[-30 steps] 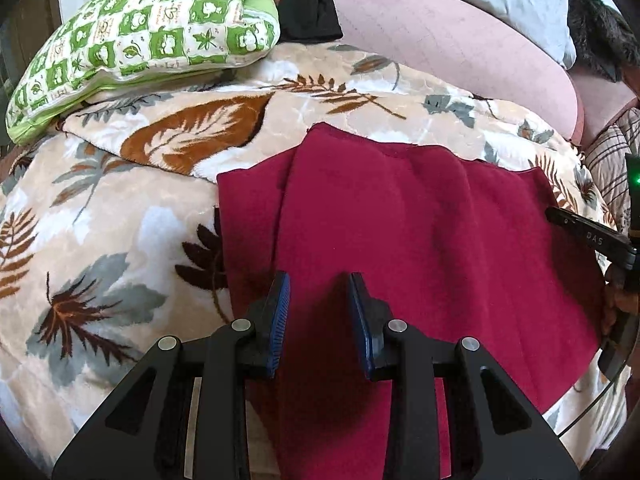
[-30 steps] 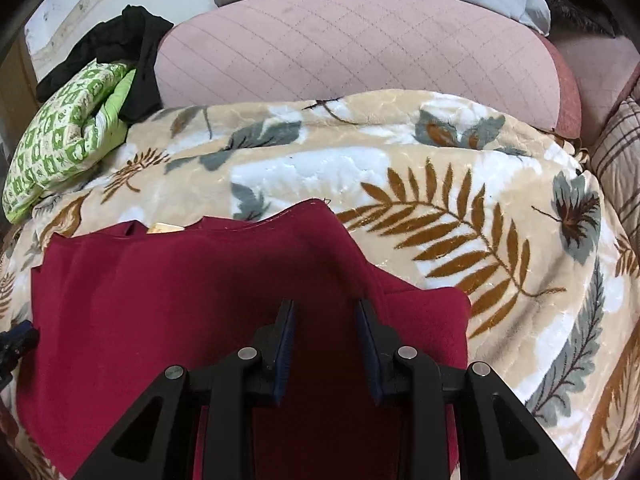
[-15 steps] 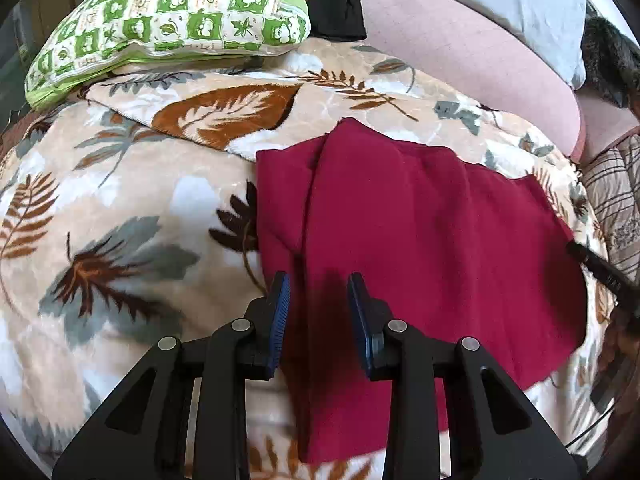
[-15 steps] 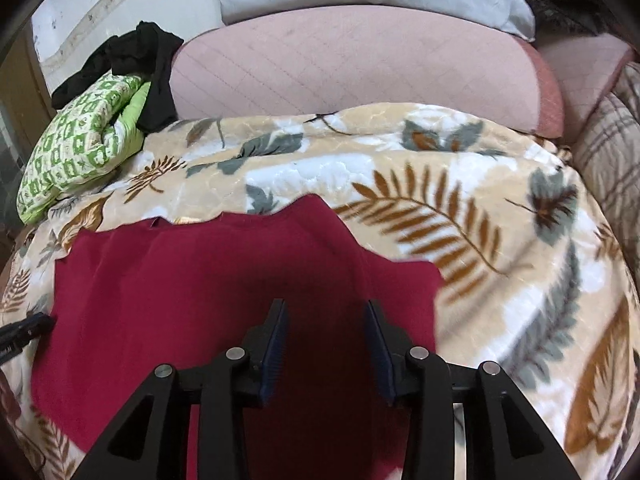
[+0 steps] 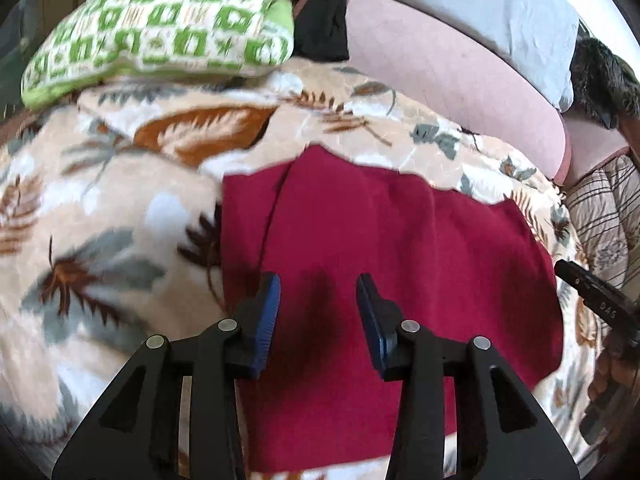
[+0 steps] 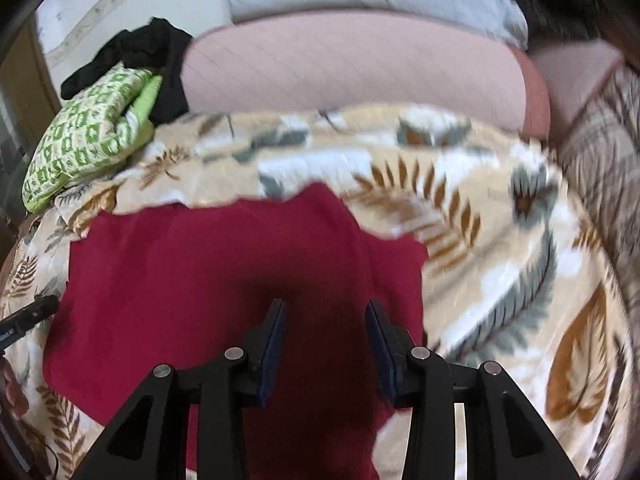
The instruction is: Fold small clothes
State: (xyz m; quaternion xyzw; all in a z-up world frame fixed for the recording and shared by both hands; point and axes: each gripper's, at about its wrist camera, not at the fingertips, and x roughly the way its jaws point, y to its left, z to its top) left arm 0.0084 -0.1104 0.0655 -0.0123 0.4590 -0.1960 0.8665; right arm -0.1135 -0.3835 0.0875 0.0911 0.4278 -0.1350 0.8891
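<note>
A dark red garment (image 5: pixel 400 248) lies flat on a leaf-patterned blanket (image 5: pixel 100 208), with a folded strip along its left side. It also shows in the right wrist view (image 6: pixel 208 272). My left gripper (image 5: pixel 318 316) is open and empty, above the garment's near left part. My right gripper (image 6: pixel 326 340) is open and empty, above the garment's near right part. The right gripper's tip shows at the right edge of the left wrist view (image 5: pixel 592 300), and the left gripper's tip shows at the left edge of the right wrist view (image 6: pixel 28 316).
A green and white checked pillow (image 5: pixel 160 32) lies at the far left, with black clothing (image 5: pixel 324 20) beside it. A pink cushion (image 6: pixel 352 68) and a grey pillow (image 5: pixel 480 12) lie behind. A striped blanket (image 5: pixel 604 208) lies at the right.
Both grippers have pulled back and up from the garment and opened wider. The garment lies still and more of the blanket shows around it.
</note>
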